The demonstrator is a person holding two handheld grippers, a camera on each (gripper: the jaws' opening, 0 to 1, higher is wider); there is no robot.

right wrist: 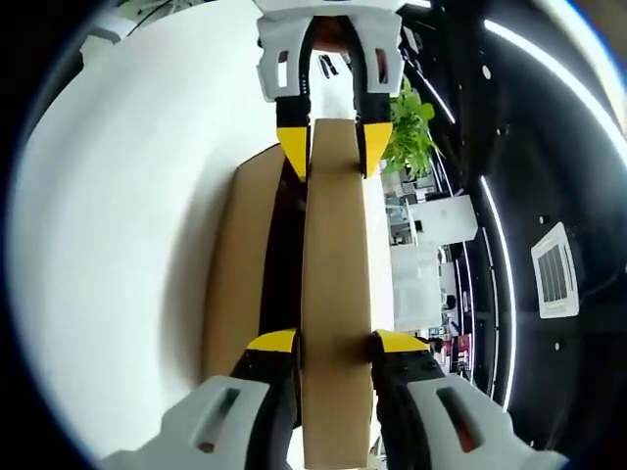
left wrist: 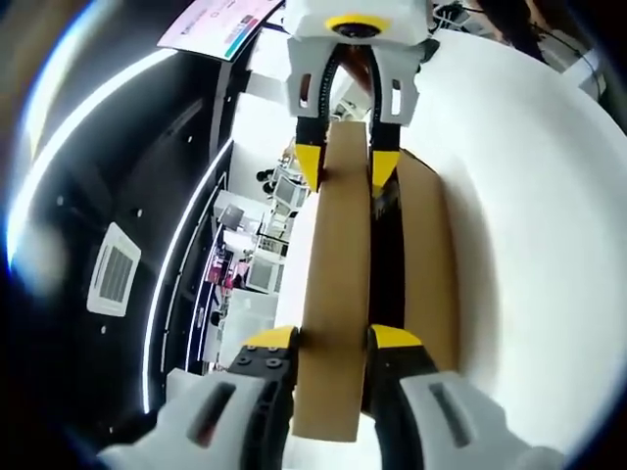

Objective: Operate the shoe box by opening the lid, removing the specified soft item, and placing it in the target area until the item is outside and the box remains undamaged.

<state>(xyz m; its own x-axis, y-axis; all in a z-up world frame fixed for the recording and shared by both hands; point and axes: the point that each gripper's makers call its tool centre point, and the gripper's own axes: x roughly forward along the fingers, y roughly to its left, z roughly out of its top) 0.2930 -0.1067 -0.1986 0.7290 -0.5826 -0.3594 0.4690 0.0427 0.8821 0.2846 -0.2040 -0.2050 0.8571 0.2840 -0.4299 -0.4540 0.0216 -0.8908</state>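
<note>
The cardboard lid (left wrist: 336,294) stood edge-on between both grippers, its long axis running from the left gripper (left wrist: 333,343) to the right gripper (right wrist: 335,343). Each was clamped on one end, above the shoe box (right wrist: 245,264) on the white bench (right wrist: 118,245).

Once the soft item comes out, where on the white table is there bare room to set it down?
The white table is bare on the box's outer side, up to the table edge; in the left gripper view that is the stretch at. It is crowded at the raised lid, where the left gripper and right gripper clamp opposite ends.
</note>
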